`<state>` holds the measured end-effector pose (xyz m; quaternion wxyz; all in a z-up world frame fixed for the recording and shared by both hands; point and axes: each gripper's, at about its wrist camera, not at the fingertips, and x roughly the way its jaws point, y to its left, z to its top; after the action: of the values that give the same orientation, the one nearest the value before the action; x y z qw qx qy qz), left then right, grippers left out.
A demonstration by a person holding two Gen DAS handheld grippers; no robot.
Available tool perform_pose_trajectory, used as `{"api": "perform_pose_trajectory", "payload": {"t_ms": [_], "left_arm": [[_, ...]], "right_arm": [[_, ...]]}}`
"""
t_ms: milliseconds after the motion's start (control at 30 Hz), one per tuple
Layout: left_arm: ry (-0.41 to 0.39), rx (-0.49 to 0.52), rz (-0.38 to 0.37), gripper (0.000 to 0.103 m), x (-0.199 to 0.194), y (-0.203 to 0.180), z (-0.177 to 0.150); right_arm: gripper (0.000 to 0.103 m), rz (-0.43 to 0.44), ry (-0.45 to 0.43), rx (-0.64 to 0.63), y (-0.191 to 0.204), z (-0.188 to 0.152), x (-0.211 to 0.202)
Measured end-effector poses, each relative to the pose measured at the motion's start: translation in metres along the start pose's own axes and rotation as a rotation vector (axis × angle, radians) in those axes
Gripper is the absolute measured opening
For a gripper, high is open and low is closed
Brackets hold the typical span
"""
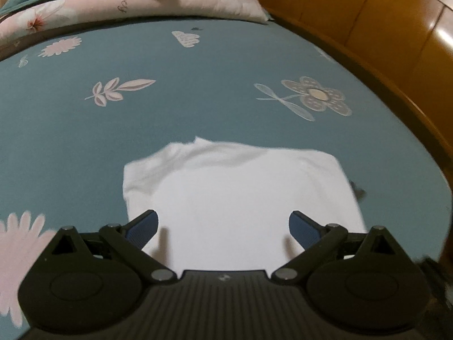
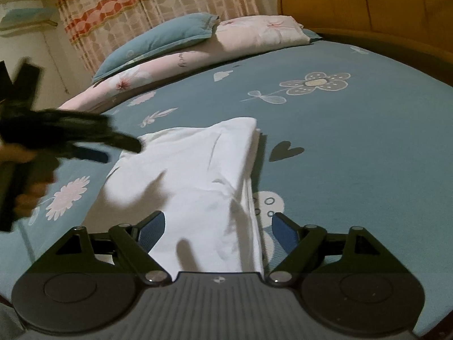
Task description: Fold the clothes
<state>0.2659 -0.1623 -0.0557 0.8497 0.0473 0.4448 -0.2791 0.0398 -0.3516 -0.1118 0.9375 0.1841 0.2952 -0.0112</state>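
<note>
folded white garment (image 1: 235, 198) lies mid-bed, bedsheet (image 1: 198, 107) around.

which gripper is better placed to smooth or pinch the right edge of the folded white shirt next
Probably the right gripper: its open jaws straddle the layered edge of the white shirt. The left gripper, also open, sits above the shirt's middle, blurred in the right view.

I see dim, warm indoor light with glare on the headboard (image 1: 441, 32). Fisheye bends the bed (image 1: 198, 107) edges, corners go dark. The left gripper (image 2: 93, 144) is motion-blurred in the right view.
</note>
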Motion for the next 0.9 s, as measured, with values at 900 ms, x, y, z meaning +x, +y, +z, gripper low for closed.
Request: {"api": "perform_pose_trajectory", "payload": {"t_ms": [900], "left_arm": [[-0.084,0.019,-0.05,0.1,-0.076,-0.061,-0.119]], "right_arm": [[0.087,0.047,-0.06,0.361,-0.067,-0.007,-0.023]]}}
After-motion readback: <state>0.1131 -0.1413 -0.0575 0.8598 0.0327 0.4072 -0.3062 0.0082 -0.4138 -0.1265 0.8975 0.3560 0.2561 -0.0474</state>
